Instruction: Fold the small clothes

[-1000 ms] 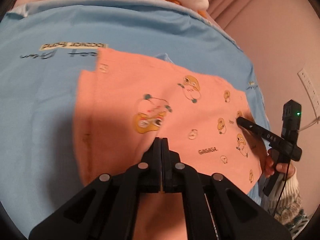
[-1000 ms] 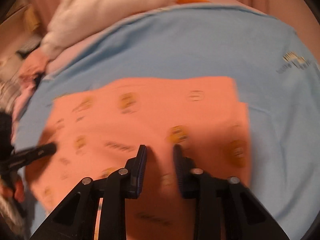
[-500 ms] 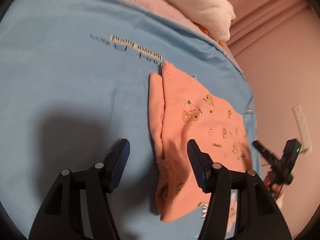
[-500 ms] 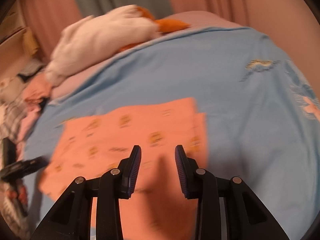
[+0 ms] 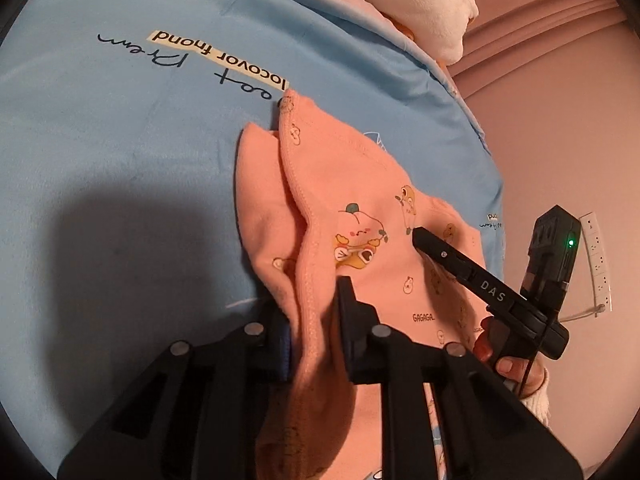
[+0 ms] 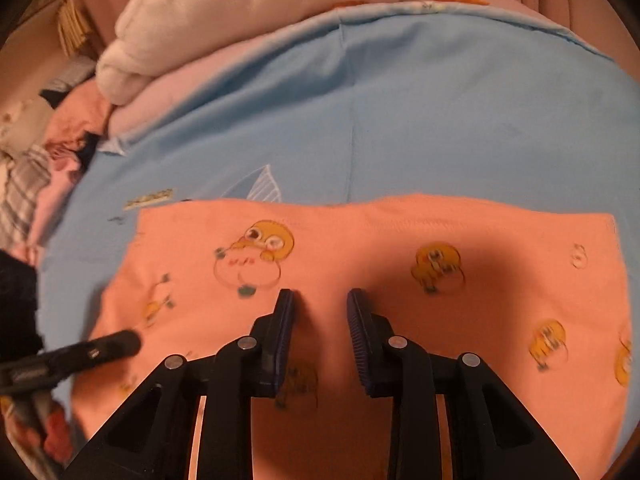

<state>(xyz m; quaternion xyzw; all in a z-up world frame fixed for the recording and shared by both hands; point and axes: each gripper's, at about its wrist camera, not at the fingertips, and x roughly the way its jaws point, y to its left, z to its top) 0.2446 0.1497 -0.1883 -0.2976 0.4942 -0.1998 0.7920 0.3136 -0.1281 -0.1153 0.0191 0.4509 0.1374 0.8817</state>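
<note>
A small orange garment [image 5: 360,208] with yellow cartoon prints lies on a light blue sheet [image 5: 120,128]. My left gripper [image 5: 316,300] straddles the garment's raised left edge; its jaws stand apart with a fold of cloth between them. My right gripper [image 6: 320,308] is open, its jaws apart just above the flat garment [image 6: 380,248]. In the left wrist view the right gripper [image 5: 420,236] reaches onto the garment from the right. In the right wrist view the left gripper's fingertip [image 6: 120,342] shows at the garment's left edge.
A white plush blanket [image 6: 240,8] and pink bedding [image 6: 192,88] lie at the far end of the bed. A pile of mixed clothes [image 6: 36,152] sits at the far left. A pink wall [image 5: 560,140] with a socket strip [image 5: 596,256] stands to the right.
The left gripper opened, swung off to the left, then came back over the garment's left edge, which now bunches up between its jaws. The right gripper moved lower and closer onto the garment.
</note>
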